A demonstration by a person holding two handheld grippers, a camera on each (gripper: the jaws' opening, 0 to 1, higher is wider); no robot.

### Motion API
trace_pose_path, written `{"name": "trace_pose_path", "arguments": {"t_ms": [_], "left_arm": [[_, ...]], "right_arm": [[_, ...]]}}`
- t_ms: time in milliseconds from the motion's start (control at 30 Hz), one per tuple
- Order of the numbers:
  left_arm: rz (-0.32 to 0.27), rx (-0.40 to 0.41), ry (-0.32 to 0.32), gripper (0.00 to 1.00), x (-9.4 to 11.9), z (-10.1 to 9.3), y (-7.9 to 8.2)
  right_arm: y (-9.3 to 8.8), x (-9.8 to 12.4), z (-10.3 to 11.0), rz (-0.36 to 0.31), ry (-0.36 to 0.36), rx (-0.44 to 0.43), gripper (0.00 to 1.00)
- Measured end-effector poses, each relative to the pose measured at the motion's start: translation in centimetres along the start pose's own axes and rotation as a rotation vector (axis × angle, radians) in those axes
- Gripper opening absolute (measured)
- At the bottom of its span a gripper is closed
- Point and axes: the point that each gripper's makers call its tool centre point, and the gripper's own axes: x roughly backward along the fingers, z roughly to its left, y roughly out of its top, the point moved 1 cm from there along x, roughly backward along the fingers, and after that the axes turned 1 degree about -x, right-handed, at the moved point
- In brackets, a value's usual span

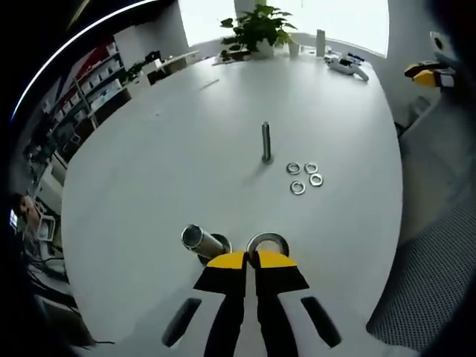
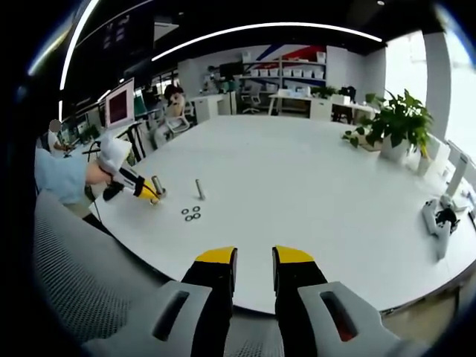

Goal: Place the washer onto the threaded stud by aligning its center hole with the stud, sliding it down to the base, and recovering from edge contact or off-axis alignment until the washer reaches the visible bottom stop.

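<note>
Nearest in the left gripper view, the left tongs [image 1: 251,259] are closed, with the yellow tips together on the rim of one washer [image 1: 268,242], which stands up beyond the tips. Just left of it a short metal tube [image 1: 202,240] lies on the white table [image 1: 149,186]. Farther on, one stud [image 1: 265,142] stands upright, and four more washers [image 1: 305,177] lie flat in a small group just beside its base, not touching it. At the far edge there are a plant [image 1: 256,30] and a white tool [image 1: 348,65].

In the right gripper view, the right tongs [image 2: 254,258] are a little open and hold nothing, at the near table edge. This view also shows a person's hand [image 2: 111,160] holding the left tongs [image 2: 151,195] near the stud [image 2: 199,189], the four washers [image 2: 191,214], and an office with desks behind.
</note>
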Motion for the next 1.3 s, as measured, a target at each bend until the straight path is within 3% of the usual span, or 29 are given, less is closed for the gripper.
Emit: {"name": "trace_pose_path", "arguments": {"t_ms": [467, 1300], "left_arm": [[-0.026, 0.011, 0.039, 0.01, 3.1, 2.1, 2.1], [-0.009, 0.005, 0.1, 0.01, 2.6, 5.1, 2.4]], "right_arm": [[0.0, 0.1, 0.1, -0.008, 0.002, 0.0, 0.21], [0.1, 0.1, 0.2, -0.007, 0.001, -0.002, 0.21]]}}
